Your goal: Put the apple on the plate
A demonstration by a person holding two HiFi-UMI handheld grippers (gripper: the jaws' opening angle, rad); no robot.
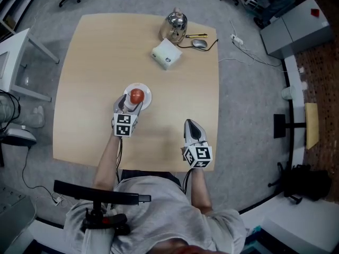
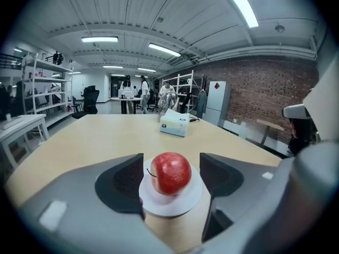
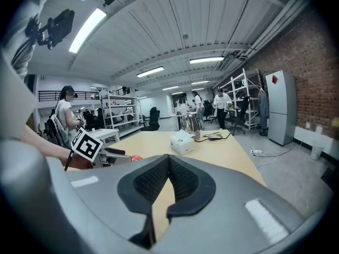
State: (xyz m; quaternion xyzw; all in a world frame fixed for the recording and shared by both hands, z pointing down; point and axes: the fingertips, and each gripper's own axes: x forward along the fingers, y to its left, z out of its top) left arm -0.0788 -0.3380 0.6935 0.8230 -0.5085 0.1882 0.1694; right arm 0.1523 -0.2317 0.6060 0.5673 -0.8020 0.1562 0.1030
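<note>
Apple [image 1: 136,95] sits on the small white plate [image 1: 146,100], stem tipped to one side. The plate is on the desk [image 1: 90,57], left of centre, closer to the near edge than the far edge and well in from the left edge.

Left tool [image 1: 131,106] is wide open, with one jaw on each side of the apple. The left gripper view shows a gap on both sides, so the pads are not touching the fruit. The jaws overlap the plate rim in that view; can't tell if they touch the plate. This tool holds nothing.

Right tool [image 1: 191,125] has its jaws closed together with nothing between them. It sits over the near-right part of the desk, with its marker cube right at the near edge and the right edge not far off. It is well apart from the plate, with bare desk between the two tools.

Open room: a wide bare stretch left of the plate out to the left edge, and another bare stretch beyond the plate toward the far side.

Clutter is only at the far right of the desk:
- white box [image 1: 167,53]
- shiny kettle [image 1: 175,26], just behind the box near the far edge
- mouse [image 1: 199,43], with a dark cable beside the kettle

All of it is well apart from the plate.

The desk corners look rounded. Grey floor [image 1: 249,99] surrounds the desk on all sides.
</note>
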